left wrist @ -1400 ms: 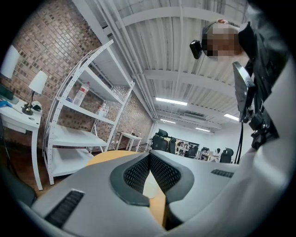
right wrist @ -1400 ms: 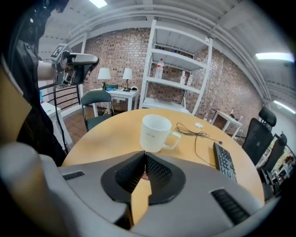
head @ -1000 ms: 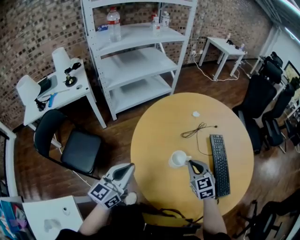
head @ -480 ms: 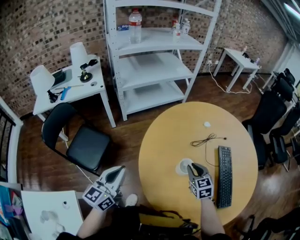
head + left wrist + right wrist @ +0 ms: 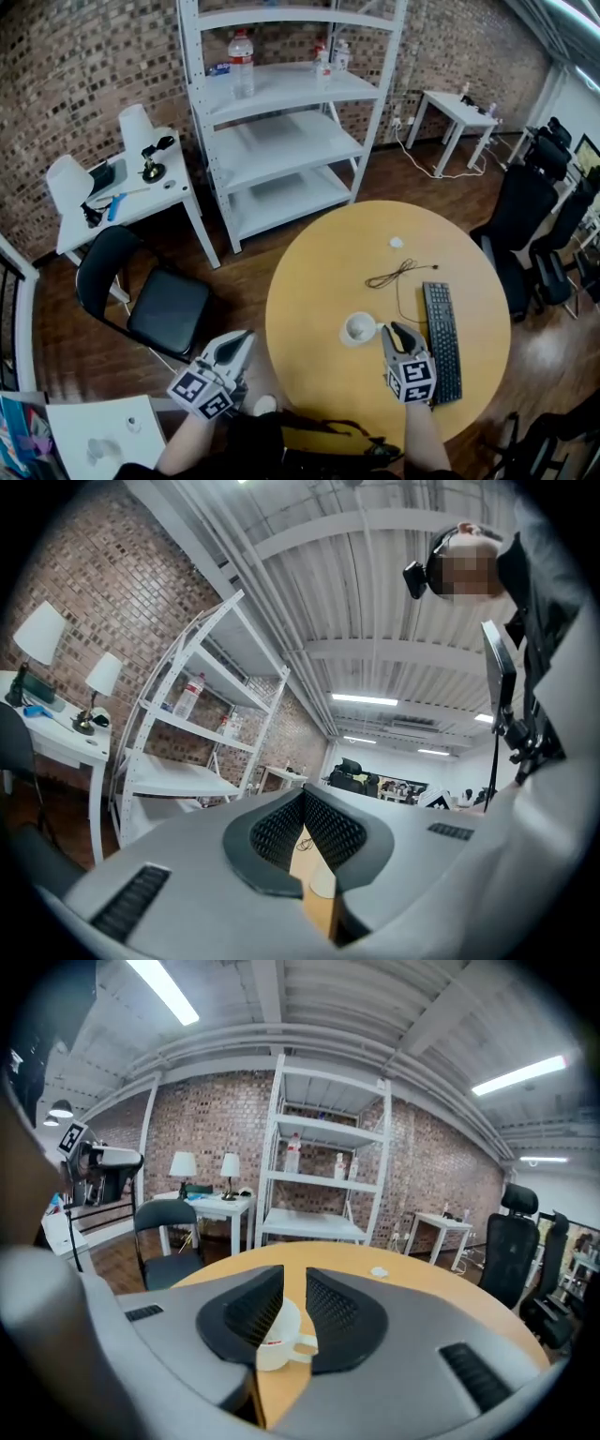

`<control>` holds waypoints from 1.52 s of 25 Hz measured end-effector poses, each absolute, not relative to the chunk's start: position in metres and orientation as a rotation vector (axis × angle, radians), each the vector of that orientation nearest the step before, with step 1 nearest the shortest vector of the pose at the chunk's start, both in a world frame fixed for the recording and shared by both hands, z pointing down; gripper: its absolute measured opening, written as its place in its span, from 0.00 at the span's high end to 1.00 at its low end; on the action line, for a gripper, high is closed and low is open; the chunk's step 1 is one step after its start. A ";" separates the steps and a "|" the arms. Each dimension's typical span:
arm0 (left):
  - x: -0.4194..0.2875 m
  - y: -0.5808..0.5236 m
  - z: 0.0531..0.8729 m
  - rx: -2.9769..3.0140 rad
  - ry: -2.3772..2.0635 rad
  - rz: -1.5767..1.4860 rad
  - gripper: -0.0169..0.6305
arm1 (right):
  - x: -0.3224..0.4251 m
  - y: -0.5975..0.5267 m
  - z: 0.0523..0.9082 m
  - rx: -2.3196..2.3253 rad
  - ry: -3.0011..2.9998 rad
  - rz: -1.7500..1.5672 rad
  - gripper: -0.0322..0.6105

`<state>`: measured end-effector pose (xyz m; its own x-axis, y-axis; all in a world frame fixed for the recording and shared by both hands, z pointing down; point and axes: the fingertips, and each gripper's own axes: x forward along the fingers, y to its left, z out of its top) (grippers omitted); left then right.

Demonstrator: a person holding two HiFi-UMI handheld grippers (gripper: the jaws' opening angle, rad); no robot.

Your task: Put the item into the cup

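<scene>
As the right gripper (image 5: 294, 1277) is opening its fingers (image 5: 246, 1312), nothing is pressed between them. The white cup (image 5: 277, 1342) shows through the gap just ahead of their tips. It stands upright on the round worktop (image 5: 319, 272), handle turned toward the fingers; whether the item lies inside cannot be told. Just right of these fingers lies a black keyboard (image 5: 441, 337), and beyond the cup a thin cable (image 5: 394, 274). Well to their left, off the worktop's edge, the left gripper (image 5: 303, 799) holds its fingers together at the tips, empty, near a black chair (image 5: 155, 305).
</scene>
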<state>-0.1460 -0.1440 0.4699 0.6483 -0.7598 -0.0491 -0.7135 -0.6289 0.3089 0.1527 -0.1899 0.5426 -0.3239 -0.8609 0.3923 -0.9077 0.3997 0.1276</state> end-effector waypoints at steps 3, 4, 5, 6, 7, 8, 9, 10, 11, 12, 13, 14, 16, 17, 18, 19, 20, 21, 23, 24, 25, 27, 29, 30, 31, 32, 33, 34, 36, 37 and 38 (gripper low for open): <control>-0.127 -0.148 0.462 2.660 -1.134 -0.250 0.97 | 0.183 -0.164 0.505 1.724 -2.330 0.097 0.83; -0.120 -0.149 0.460 2.677 -1.116 -0.243 0.97 | 0.196 -0.153 0.494 1.792 -2.338 0.084 0.83; -0.112 -0.149 0.459 2.690 -1.087 -0.236 0.97 | 0.208 -0.141 0.485 1.858 -2.339 0.082 0.83; -0.103 -0.149 0.460 2.700 -1.053 -0.229 0.97 | 0.220 -0.129 0.478 1.918 -2.334 0.087 0.83; -0.095 -0.148 0.460 2.711 -1.020 -0.224 0.97 | 0.231 -0.116 0.473 1.970 -2.327 0.093 0.83; -0.087 -0.148 0.460 2.722 -0.990 -0.220 0.97 | 0.242 -0.104 0.470 2.018 -2.319 0.098 0.86; -0.079 -0.147 0.458 2.734 -0.967 -0.217 0.97 | 0.254 -0.092 0.468 2.067 -2.307 0.104 0.87; -0.073 -0.146 0.456 2.747 -0.951 -0.217 0.97 | 0.264 -0.080 0.468 2.116 -2.291 0.110 0.87; -0.068 -0.145 0.455 2.755 -0.935 -0.217 0.97 | 0.274 -0.069 0.468 2.165 -2.270 0.116 0.89; -0.063 -0.144 0.455 2.759 -0.917 -0.217 0.97 | 0.283 -0.057 0.468 2.213 -2.245 0.121 0.89; -0.059 -0.143 0.455 2.761 -0.901 -0.215 0.97 | 0.290 -0.046 0.468 2.260 -2.219 0.128 0.89; -0.056 -0.141 0.457 2.762 -0.883 -0.210 0.97 | 0.296 -0.036 0.469 2.301 -2.197 0.138 0.90; -0.046 -0.136 0.462 2.771 -0.837 -0.185 0.97 | 0.302 -0.019 0.470 2.350 -2.170 0.155 0.94; -0.039 -0.132 0.464 2.787 -0.808 -0.164 0.97 | 0.303 -0.013 0.471 2.358 -2.164 0.156 0.94; -0.032 -0.128 0.466 2.807 -0.777 -0.138 0.97 | 0.302 -0.009 0.471 2.358 -2.159 0.153 0.94; -0.026 -0.124 0.468 2.822 -0.746 -0.115 0.97 | 0.301 -0.006 0.471 2.355 -2.155 0.148 0.94; -0.021 -0.120 0.472 2.825 -0.720 -0.102 0.97 | 0.298 -0.004 0.471 2.351 -2.153 0.143 0.94; -0.019 -0.119 0.475 2.819 -0.706 -0.101 0.97 | 0.295 -0.003 0.472 2.344 -2.153 0.140 0.94; -0.019 -0.118 0.476 2.803 -0.715 -0.125 0.97 | 0.289 -0.005 0.473 2.328 -2.160 0.138 0.94; -0.020 -0.119 0.476 2.796 -0.728 -0.138 0.97 | 0.286 -0.006 0.473 2.319 -2.167 0.137 0.94; -0.021 -0.119 0.475 2.793 -0.742 -0.149 0.97 | 0.283 -0.008 0.473 2.310 -2.177 0.136 0.94; -0.025 -0.120 0.474 2.783 -0.760 -0.163 0.97 | 0.279 -0.010 0.473 2.294 -2.196 0.133 0.94; -0.029 -0.122 0.474 2.776 -0.779 -0.170 0.97 | 0.277 -0.012 0.470 2.285 -2.204 0.125 0.94; -0.031 -0.122 0.473 2.776 -0.789 -0.172 0.97 | 0.276 -0.012 0.470 2.282 -2.205 0.123 0.94; -0.033 -0.123 0.473 2.773 -0.794 -0.173 0.97 | 0.276 -0.013 0.470 2.280 -2.205 0.122 0.94; -0.035 -0.122 0.473 2.770 -0.797 -0.173 0.97 | 0.276 -0.013 0.471 2.277 -2.206 0.123 0.94; -0.037 -0.122 0.473 2.769 -0.803 -0.173 0.97 | 0.277 -0.012 0.471 2.276 -2.206 0.126 0.94; -0.039 -0.122 0.471 2.771 -0.814 -0.174 0.97 | 0.277 -0.012 0.473 2.275 -2.204 0.129 0.94; -0.045 -0.123 0.468 2.772 -0.839 -0.176 0.97 | 0.276 -0.011 0.475 2.275 -2.202 0.137 0.94; -0.048 -0.124 0.467 2.769 -0.851 -0.179 0.97 | 0.274 -0.011 0.476 2.273 -2.203 0.141 0.94; -0.051 -0.124 0.468 2.761 -0.857 -0.183 0.97 | 0.273 -0.012 0.477 2.269 -2.205 0.145 0.94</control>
